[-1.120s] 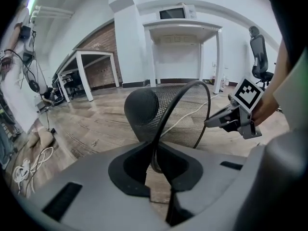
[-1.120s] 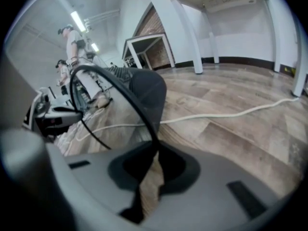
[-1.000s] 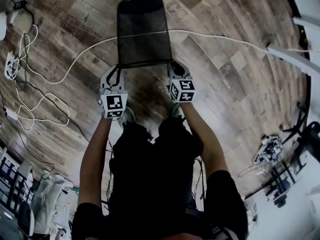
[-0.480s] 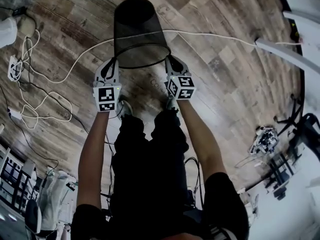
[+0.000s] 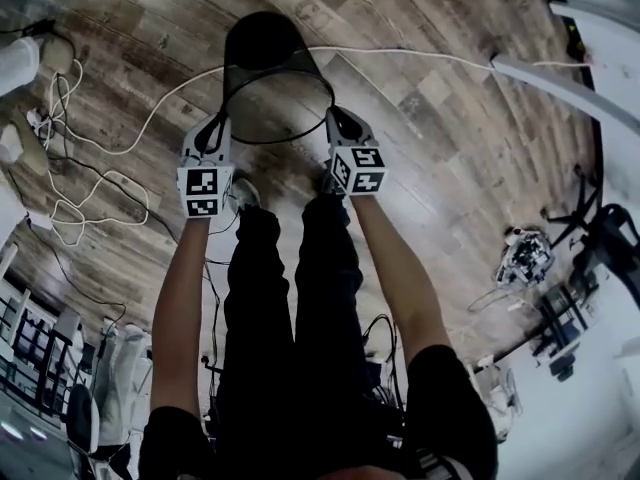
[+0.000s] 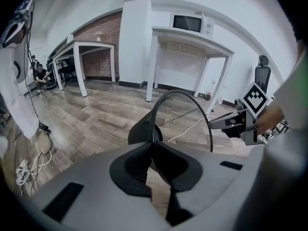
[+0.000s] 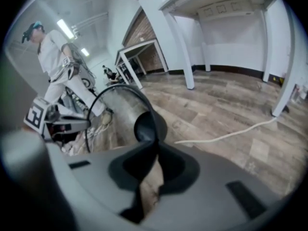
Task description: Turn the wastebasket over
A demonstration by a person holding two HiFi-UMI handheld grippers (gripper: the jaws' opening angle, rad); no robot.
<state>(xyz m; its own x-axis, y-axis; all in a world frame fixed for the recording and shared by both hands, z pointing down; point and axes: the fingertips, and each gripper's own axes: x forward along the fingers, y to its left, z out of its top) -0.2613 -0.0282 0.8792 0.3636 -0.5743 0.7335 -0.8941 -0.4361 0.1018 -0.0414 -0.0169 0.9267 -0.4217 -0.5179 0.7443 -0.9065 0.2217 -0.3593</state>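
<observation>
The black mesh wastebasket (image 5: 262, 43) hangs off the wood floor, held by its rim between both grippers, with its open mouth tipped toward me and its solid bottom away. My left gripper (image 5: 222, 123) pinches the rim's left side; its jaws are opening slightly with the wire rim still between the pads. My right gripper (image 5: 333, 116) is shut on the rim's right side. In the left gripper view the wastebasket (image 6: 185, 119) rises from the left gripper (image 6: 153, 146). In the right gripper view the wastebasket (image 7: 127, 112) runs leftward from the right gripper (image 7: 156, 146).
A white cable (image 5: 420, 58) crosses the floor behind the basket. Tangled cords and a power strip (image 5: 60, 168) lie at the left. White table legs (image 5: 570, 78) stand at the upper right and office chairs (image 5: 600, 258) at the right. A person (image 7: 53, 57) stands nearby.
Both grippers have risen with the wastebasket. It has come up off the floor, and its mouth has tipped from side-on toward the head camera.
</observation>
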